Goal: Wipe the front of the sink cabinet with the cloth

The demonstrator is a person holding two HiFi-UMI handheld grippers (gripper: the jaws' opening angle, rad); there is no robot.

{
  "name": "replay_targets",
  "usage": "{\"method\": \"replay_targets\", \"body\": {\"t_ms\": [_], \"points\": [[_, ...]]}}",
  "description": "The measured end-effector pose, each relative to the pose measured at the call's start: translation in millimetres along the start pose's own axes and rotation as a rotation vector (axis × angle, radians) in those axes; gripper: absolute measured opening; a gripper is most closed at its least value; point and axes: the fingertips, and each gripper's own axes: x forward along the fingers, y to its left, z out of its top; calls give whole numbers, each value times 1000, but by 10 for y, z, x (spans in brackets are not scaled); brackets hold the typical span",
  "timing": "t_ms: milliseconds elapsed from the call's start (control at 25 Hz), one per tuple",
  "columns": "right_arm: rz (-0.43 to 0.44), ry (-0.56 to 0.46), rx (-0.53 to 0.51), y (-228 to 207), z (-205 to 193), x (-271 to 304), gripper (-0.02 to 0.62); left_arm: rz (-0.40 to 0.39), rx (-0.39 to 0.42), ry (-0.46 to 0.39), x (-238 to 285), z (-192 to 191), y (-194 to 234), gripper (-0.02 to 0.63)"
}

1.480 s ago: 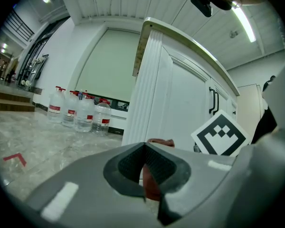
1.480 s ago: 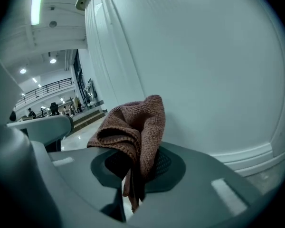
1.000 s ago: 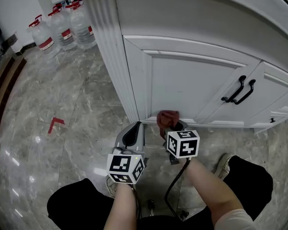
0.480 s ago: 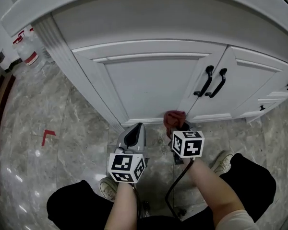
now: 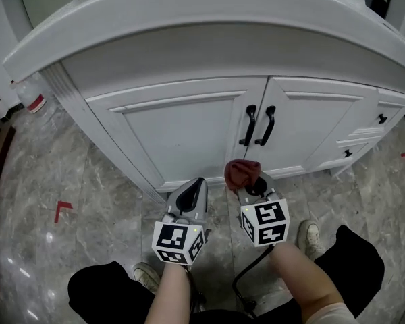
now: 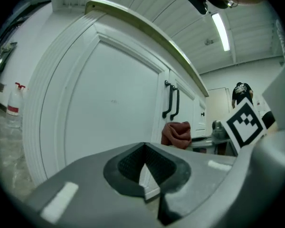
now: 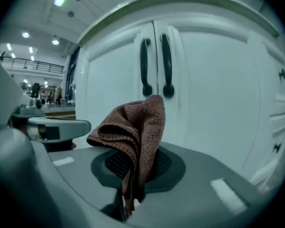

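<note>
A white sink cabinet (image 5: 189,123) with two doors and black handles (image 5: 258,125) stands in front of me. My right gripper (image 5: 251,184) is shut on a reddish-brown cloth (image 5: 241,173), bunched above its jaws and held low, near the bottom of the doors below the handles. In the right gripper view the cloth (image 7: 133,129) rises from the shut jaws with the handles (image 7: 155,65) behind it. My left gripper (image 5: 190,193) is shut with nothing in it, just left of the cloth, pointing at the left door (image 6: 109,103). The left gripper view shows the cloth (image 6: 175,133) to its right.
A marble floor (image 5: 88,208) surrounds the cabinet. A water bottle with a red label (image 5: 32,96) stands at the far left past the cabinet's corner. Small drawers with black knobs (image 5: 381,119) are at the cabinet's right. The person's shoes (image 5: 309,235) are below the grippers.
The view has swung right along the cabinet: the door handles now sit centred above the cloth. Both grippers stay low by the cabinet base, the cloth still held.
</note>
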Motion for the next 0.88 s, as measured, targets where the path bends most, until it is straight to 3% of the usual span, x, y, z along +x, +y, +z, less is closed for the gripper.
{"method": "replay_targets", "body": {"t_ms": [80, 240, 320, 600, 720, 880], "points": [[-18, -60, -56, -43, 281, -203, 83, -3, 44, -46, -11, 292, -135, 0], [-22, -150, 58, -277, 785, -446, 83, 3, 131, -116, 7, 767, -433, 0], [-26, -198, 60, -412, 1052, -577, 83, 3, 154, -145, 44, 942, -568, 0], [22, -283, -9, -616, 1863, -845, 83, 12, 108, -198, 114, 1329, -929, 0], [21, -280, -40, -747, 1980, -770, 83, 28, 144, -197, 168, 1406, -1104, 0], [71, -284, -58, -842, 2074, -722, 84, 48, 93, -220, 242, 1449, -1271, 0]]}}
